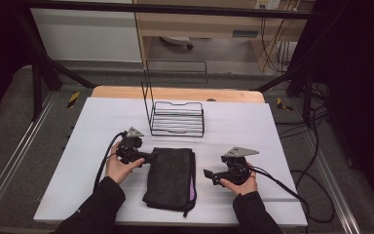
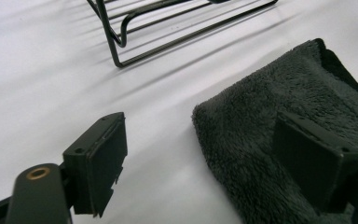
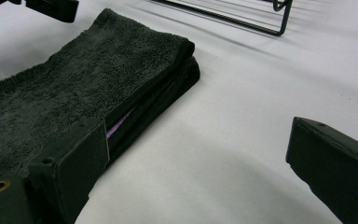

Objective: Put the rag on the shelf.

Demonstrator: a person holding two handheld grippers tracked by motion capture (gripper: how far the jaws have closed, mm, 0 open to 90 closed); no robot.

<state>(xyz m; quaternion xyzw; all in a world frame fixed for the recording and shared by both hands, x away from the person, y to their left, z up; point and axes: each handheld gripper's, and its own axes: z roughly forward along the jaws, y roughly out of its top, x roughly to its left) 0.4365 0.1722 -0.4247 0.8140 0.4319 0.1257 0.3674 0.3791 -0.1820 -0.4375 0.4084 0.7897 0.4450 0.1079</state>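
A folded black towel (image 1: 171, 176) with a purple strip showing at its right edge lies on the white table (image 1: 102, 122), near the front. My left gripper (image 1: 152, 156) is open at the towel's far left corner; in the left gripper view its one jaw hangs over the towel (image 2: 279, 140) and the other over bare table. My right gripper (image 1: 209, 175) is open just right of the towel. In the right gripper view its left jaw sits beside the folded edge of the towel (image 3: 74, 84), where the purple strip (image 3: 119, 125) peeks out. Nothing is between either pair of jaws.
A black wire rack (image 1: 176, 114) stands behind the towel at the table's middle back, also seen in the left gripper view as the rack (image 2: 121, 42) and in the right gripper view as the rack (image 3: 261, 23). Cables trail from both grippers. Dark frame posts flank the table.
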